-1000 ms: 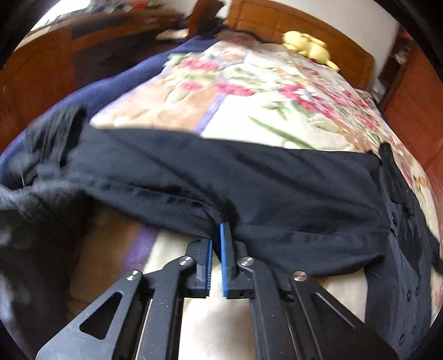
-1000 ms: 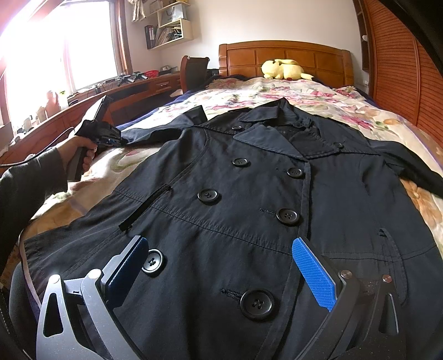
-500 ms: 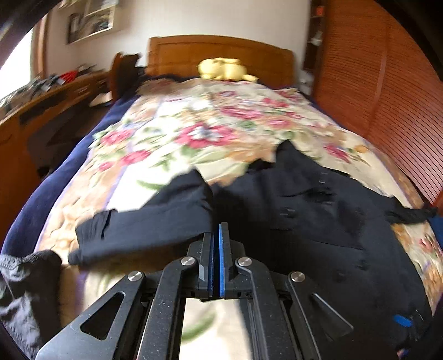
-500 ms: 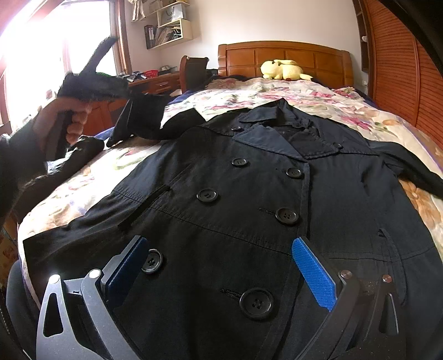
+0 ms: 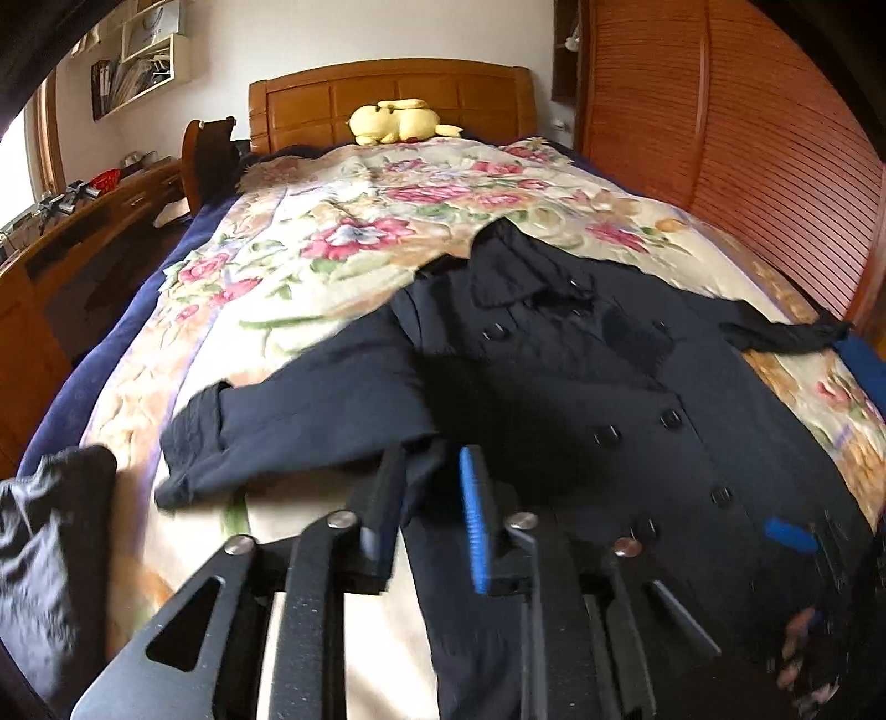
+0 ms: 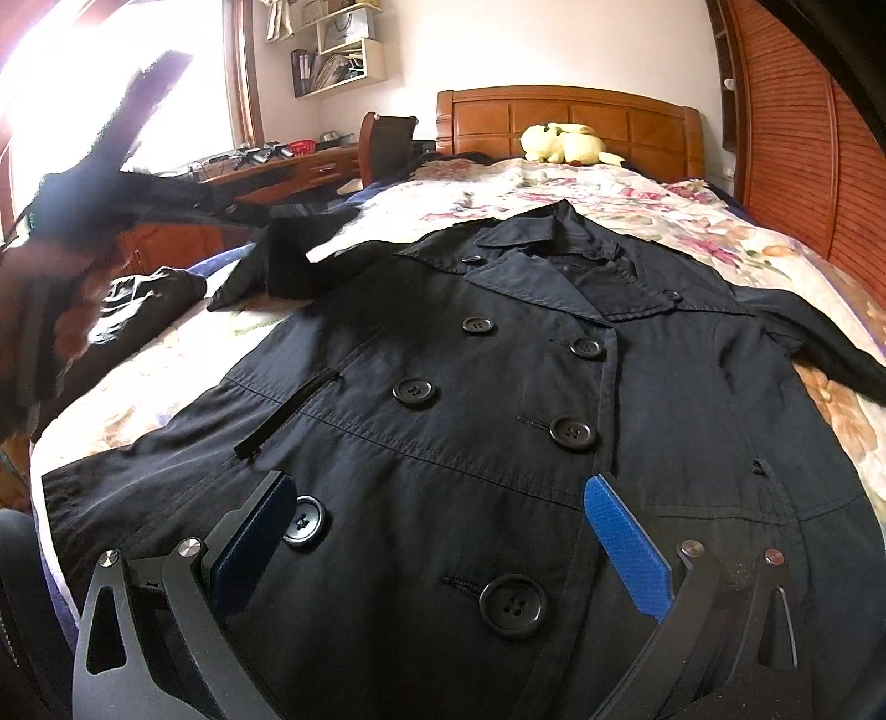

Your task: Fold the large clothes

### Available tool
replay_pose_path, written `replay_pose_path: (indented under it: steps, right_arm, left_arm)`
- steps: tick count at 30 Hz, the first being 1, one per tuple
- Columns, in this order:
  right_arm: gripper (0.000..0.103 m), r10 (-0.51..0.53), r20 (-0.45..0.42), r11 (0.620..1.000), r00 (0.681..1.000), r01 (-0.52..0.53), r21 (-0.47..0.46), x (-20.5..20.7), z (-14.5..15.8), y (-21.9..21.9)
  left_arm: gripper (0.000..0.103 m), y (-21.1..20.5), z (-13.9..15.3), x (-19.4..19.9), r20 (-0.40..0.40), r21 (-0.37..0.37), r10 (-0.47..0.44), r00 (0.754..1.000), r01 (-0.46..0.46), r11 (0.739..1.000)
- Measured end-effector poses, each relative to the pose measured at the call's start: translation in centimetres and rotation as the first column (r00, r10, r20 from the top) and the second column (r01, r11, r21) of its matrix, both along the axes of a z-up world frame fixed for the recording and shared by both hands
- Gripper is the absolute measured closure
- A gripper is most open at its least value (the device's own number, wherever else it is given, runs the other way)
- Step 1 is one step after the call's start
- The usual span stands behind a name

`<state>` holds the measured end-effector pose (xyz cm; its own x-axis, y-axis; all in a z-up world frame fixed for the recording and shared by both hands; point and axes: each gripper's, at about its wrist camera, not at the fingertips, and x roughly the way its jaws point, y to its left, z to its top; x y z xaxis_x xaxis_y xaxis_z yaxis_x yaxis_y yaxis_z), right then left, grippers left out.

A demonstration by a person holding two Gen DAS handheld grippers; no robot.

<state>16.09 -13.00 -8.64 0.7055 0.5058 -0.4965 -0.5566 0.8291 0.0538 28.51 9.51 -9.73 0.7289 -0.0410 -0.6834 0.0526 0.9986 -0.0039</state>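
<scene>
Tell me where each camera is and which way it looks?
Left wrist: sits on the left hand-held gripper, looking down over the coat and its sleeve toward the headboard; jaws opening, dark cloth between them; no hand shows.
Right wrist: sits on the right hand-held gripper, jaws wide over the coat's buttoned front, facing the headboard; a blurred hand shows at left.
Shared: coat, bed, yellow plush, headboard.

A yellow plush toy (image 6: 565, 143) lies against the wooden headboard (image 6: 570, 119) of the bed, on a floral bedspread (image 5: 354, 238); a wall shelf (image 6: 338, 52) holds binders.
</scene>
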Motion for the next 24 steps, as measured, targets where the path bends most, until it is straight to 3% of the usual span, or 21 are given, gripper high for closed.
replay_pose_path:
  steps: [7, 14, 19, 24]
  right_arm:
    - [0.0, -0.015, -0.01, 1.0, 1.0, 0.015, 0.0, 0.2, 0.0, -0.1]
    - [0.0, 0.008, -0.025, 0.996, 1.0, -0.01, -0.091, 0.2, 2.1, 1.5]
    - [0.0, 0.054, 0.026, 0.989, 0.998, -0.05, -0.14, 1.0, 5.7, 4.2]
    - [0.0, 0.12, 0.032, 0.97, 0.992, -0.111, -0.217, 4.3, 6.9, 9.3]
  left_arm:
    - [0.072, 1.0, 0.5, -5.0, 0.025, -0.015, -0.016, 1.0, 0.016, 1.0]
    - [0.069, 3.8, 0.6, -8.0, 0.063, -0.027, 0.008, 0.998, -0.006, 1.0]
    - [0.069, 5.8, 0.0, -9.0, 0.075, -0.016, 0.034, 0.997, -0.033, 0.999]
    - [0.069, 7.4, -0.5, -9.7, 0.077, -0.032, 0.052, 0.996, -0.049, 0.998]
